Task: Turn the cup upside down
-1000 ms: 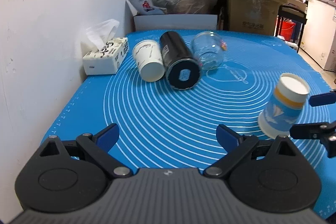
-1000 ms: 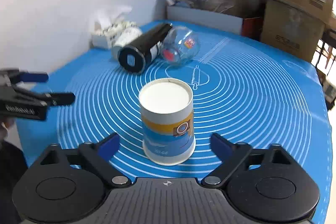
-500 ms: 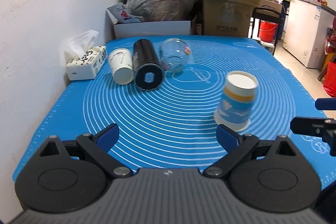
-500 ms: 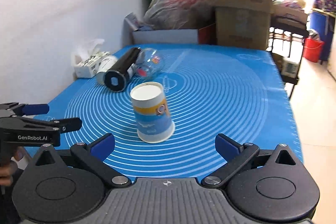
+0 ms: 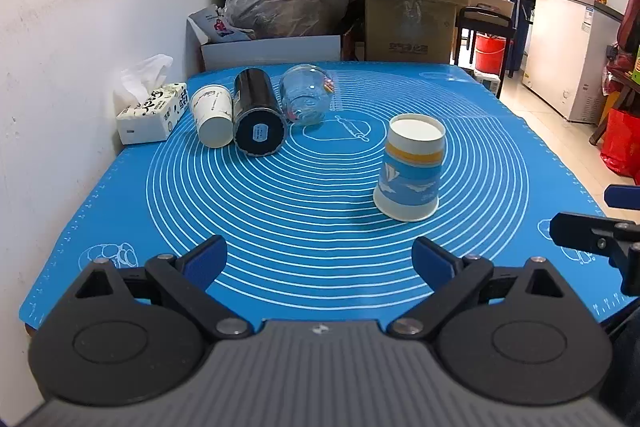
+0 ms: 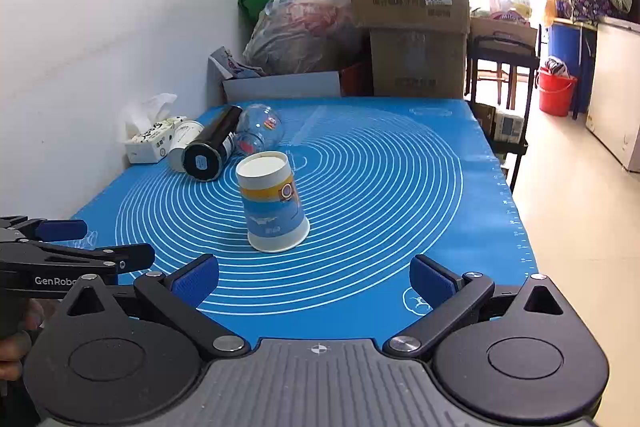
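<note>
So, left wrist view first. The left gripper [image 5: 319,263] is at 6 o'clock, jaws spread wide w/ nothing between them, above the near edge of the blue mat [image 5: 320,267]. The paper cup [image 5: 410,167] stands upside down on the mat at approx. 1 o'clock from the gripper, rim down and white bottom up, leaning a bit to the left, well apart from both pads. At 11 o'clock a white cup [image 5: 213,121], a black bottle [image 5: 258,119] and a glass jar [image 5: 306,99] lie on their sides in a row, touching each other. A tissue box [image 5: 154,111] is at 10 o'clock, beside the wall. At 3 o'clock the right gripper [image 5: 596,215] comes in from the frame edge; only part of it shows here.

Right wrist view. The right gripper [image 6: 314,283] is at 6 o'clock, also wide open and empty. The paper cup [image 6: 274,203] is at 11 o'clock, near but not between the pads, rim on the mat [image 6: 400,187]. Black bottle [image 6: 212,145], jar [image 6: 258,131] and tissue box [image 6: 154,141] are further back at 10–11 o'clock. The left gripper [image 6: 110,243] is at 9 o'clock, over the mat's near-left corner.
</note>
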The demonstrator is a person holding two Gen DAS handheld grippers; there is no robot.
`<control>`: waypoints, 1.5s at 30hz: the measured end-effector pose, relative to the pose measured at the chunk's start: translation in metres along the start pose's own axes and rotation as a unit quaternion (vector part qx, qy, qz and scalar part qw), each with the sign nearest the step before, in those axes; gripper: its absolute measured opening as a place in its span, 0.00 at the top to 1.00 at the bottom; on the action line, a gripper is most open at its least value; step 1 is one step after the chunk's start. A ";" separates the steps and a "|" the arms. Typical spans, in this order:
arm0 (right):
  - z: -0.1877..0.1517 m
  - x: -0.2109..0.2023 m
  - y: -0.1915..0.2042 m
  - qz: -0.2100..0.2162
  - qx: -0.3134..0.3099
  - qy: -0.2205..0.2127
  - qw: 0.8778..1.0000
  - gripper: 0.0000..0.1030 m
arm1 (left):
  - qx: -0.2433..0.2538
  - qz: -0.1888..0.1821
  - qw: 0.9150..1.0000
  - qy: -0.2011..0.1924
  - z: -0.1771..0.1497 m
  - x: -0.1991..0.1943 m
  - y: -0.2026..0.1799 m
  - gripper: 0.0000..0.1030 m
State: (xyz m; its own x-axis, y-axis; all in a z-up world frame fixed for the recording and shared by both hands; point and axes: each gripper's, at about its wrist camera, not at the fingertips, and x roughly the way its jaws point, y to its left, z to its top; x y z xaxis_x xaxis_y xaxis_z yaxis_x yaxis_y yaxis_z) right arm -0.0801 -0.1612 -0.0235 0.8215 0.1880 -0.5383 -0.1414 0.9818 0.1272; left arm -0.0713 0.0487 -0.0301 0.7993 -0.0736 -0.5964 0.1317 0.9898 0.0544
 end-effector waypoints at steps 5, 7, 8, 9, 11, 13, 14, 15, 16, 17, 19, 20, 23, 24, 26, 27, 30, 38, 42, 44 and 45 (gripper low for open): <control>-0.003 -0.007 0.006 -0.007 -0.010 -0.002 1.000 0.00 | 0.000 -0.002 1.000 0.000 -0.003 -0.003 -0.002 0.05; -0.003 -0.008 0.007 -0.008 -0.011 -0.001 1.000 0.00 | 0.000 -0.003 1.000 0.000 -0.003 -0.003 -0.002 0.05; -0.004 -0.008 0.007 -0.010 -0.011 -0.001 1.000 0.00 | 0.001 -0.003 1.000 0.000 -0.003 -0.003 -0.002 0.05; -0.004 -0.009 0.007 -0.010 -0.010 -0.001 1.000 0.00 | 0.002 -0.003 1.000 -0.001 -0.004 -0.004 -0.002 0.05; -0.004 -0.012 0.007 -0.009 -0.009 -0.002 1.000 0.00 | 0.003 -0.003 1.000 -0.002 -0.005 -0.005 -0.002 0.05; -0.004 -0.014 0.007 -0.009 -0.010 -0.004 1.000 0.00 | 0.003 -0.004 1.000 -0.003 -0.005 -0.006 -0.003 0.05; -0.004 -0.015 0.007 -0.009 -0.009 -0.006 1.000 0.00 | 0.004 -0.004 1.000 -0.003 -0.005 -0.006 -0.003 0.05; -0.004 -0.015 0.006 -0.009 -0.009 -0.006 1.000 0.00 | 0.004 -0.005 1.000 -0.003 -0.006 -0.006 -0.003 0.05; -0.004 -0.015 0.006 -0.008 -0.008 -0.007 1.000 0.00 | 0.005 -0.005 1.000 -0.003 -0.006 -0.007 -0.004 0.05; -0.004 -0.016 0.006 -0.008 -0.008 -0.007 1.000 0.00 | 0.006 -0.005 1.000 -0.004 -0.006 -0.007 -0.004 0.05; -0.004 -0.017 0.007 -0.008 -0.013 -0.008 1.000 0.00 | 0.007 -0.006 1.000 -0.004 -0.006 -0.008 -0.004 0.05; -0.004 -0.018 0.009 -0.008 -0.017 -0.009 1.000 0.00 | 0.007 -0.006 1.000 -0.004 -0.006 -0.008 -0.003 0.05; -0.004 -0.020 0.010 -0.010 -0.023 -0.012 1.000 0.00 | 0.007 -0.007 1.000 -0.004 -0.006 -0.009 -0.003 0.05; -0.004 -0.020 0.010 -0.010 -0.022 -0.012 1.000 0.00 | 0.007 -0.007 1.000 -0.004 -0.006 -0.009 -0.003 0.05; -0.005 -0.022 0.010 -0.011 -0.021 -0.013 1.000 0.00 | 0.006 -0.007 1.000 -0.003 -0.007 -0.009 -0.004 0.05; -0.005 -0.023 0.010 -0.011 -0.021 -0.014 1.000 0.00 | 0.006 -0.007 1.000 -0.003 -0.008 -0.010 -0.004 0.05; -0.005 -0.025 0.010 -0.011 -0.022 -0.017 1.000 0.00 | 0.006 -0.007 1.000 -0.003 -0.008 -0.011 -0.003 0.05; -0.005 -0.029 0.011 -0.008 -0.022 -0.018 1.000 0.00 | 0.006 -0.007 1.000 -0.002 -0.008 -0.011 -0.003 0.05; -0.004 -0.029 0.011 -0.009 -0.022 -0.019 1.000 0.00 | 0.006 -0.007 1.000 -0.002 -0.008 -0.012 -0.003 0.05; -0.004 -0.029 0.011 -0.009 -0.022 -0.019 1.000 0.00 | 0.007 -0.007 1.000 -0.002 -0.010 -0.013 -0.001 0.05; -0.004 -0.029 0.011 -0.009 -0.022 -0.019 1.000 0.00 | 0.007 -0.007 1.000 -0.002 -0.011 -0.013 0.000 0.05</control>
State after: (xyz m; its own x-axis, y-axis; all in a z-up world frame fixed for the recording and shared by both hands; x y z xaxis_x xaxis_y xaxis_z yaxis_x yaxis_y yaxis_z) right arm -0.1076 -0.1556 -0.0096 0.8442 0.1694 -0.5085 -0.1494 0.9855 0.0802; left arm -0.0883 0.0506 -0.0311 0.7992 -0.0871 -0.5947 0.1507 0.9869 0.0581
